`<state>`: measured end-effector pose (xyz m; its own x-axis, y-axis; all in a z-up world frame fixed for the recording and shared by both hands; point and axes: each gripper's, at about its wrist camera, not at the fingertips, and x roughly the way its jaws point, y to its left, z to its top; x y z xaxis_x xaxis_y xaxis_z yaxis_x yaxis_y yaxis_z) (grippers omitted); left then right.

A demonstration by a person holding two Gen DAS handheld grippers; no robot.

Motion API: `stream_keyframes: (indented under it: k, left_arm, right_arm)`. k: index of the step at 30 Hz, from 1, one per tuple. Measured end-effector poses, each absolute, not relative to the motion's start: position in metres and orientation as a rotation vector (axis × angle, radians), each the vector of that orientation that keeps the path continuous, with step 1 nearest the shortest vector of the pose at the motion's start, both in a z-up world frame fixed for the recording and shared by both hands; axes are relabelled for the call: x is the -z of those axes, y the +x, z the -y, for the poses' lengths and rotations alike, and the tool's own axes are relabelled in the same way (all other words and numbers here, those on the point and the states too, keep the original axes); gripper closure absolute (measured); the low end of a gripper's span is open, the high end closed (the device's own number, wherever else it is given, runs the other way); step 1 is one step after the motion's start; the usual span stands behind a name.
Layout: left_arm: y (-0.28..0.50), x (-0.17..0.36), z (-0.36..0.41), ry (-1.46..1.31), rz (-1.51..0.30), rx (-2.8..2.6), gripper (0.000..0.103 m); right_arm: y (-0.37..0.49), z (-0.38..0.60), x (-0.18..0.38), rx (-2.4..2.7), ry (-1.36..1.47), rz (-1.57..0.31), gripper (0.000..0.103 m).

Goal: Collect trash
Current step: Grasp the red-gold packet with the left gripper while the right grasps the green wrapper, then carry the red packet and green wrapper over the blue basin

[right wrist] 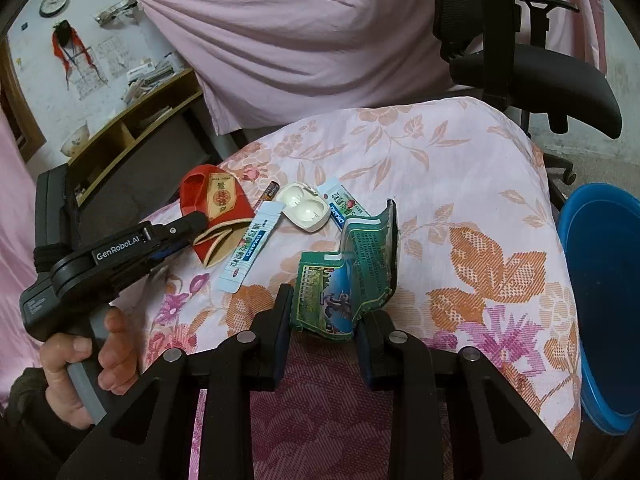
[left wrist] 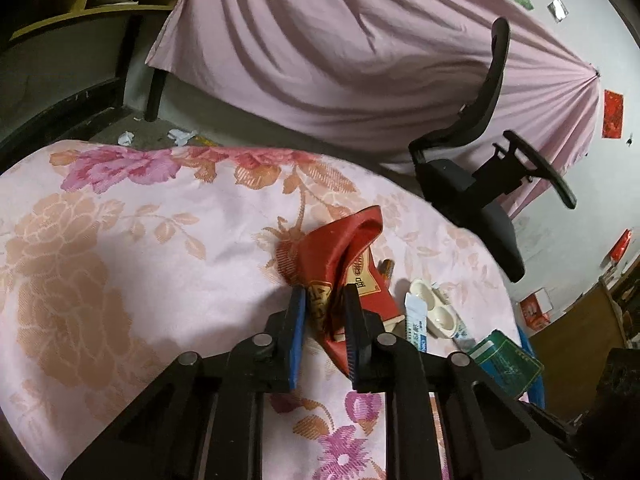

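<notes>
A crumpled red packet [left wrist: 332, 248] [right wrist: 218, 200] lies on the floral cloth [left wrist: 120, 240]. My left gripper [left wrist: 325, 300] is shut on its near end, both blue pads pressing the foil. In the right wrist view that left gripper [right wrist: 192, 220] reaches in from the left, held by a hand [right wrist: 80, 364]. My right gripper [right wrist: 326, 324] is shut on a bent green packet [right wrist: 348, 264], whose lower edge sits between the pads. A white sachet [right wrist: 250, 252], an open white plastic case [right wrist: 306, 208], a second sachet [right wrist: 344, 204] and a small brown tube [right wrist: 270, 192] lie between the two packets.
A blue bin [right wrist: 604, 288] stands by the cloth's right edge. A black office chair [right wrist: 532, 68] stands behind, against a hanging pink sheet [left wrist: 340, 60]. A wooden shelf [right wrist: 132, 128] is at the back left. Paper scraps [left wrist: 182, 136] lie on the floor beyond the cloth.
</notes>
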<state>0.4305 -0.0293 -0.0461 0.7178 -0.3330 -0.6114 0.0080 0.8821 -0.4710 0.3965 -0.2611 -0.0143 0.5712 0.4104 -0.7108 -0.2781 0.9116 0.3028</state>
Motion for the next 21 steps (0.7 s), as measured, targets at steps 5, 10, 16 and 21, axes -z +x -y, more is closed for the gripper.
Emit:
stream_keyframes:
  k: [5,10,16,21]
  left_arm:
    - [0.410,0.034,0.029,-0.429,-0.686,0.195,0.089]
    - [0.380,0.012,0.046,-0.323,-0.568,0.192,0.089]
    - [0.341,-0.016,0.077,-0.198,-0.416,0.203,0.089]
    - [0.325,-0.040,0.099,-0.148,-0.330,0.233,0.089]
  right_arm:
    - [0.386,0.261,0.006,-0.417,0.149,-0.823,0.078]
    - [0.370,0.264,-0.008,-0.444,0.146,-0.721,0.078]
    - [0.345,0.274,-0.031,-0.458,0.135,-0.541,0.078]
    - [0.318,0.287,-0.054,-0.401,0.037,-0.333,0.078]
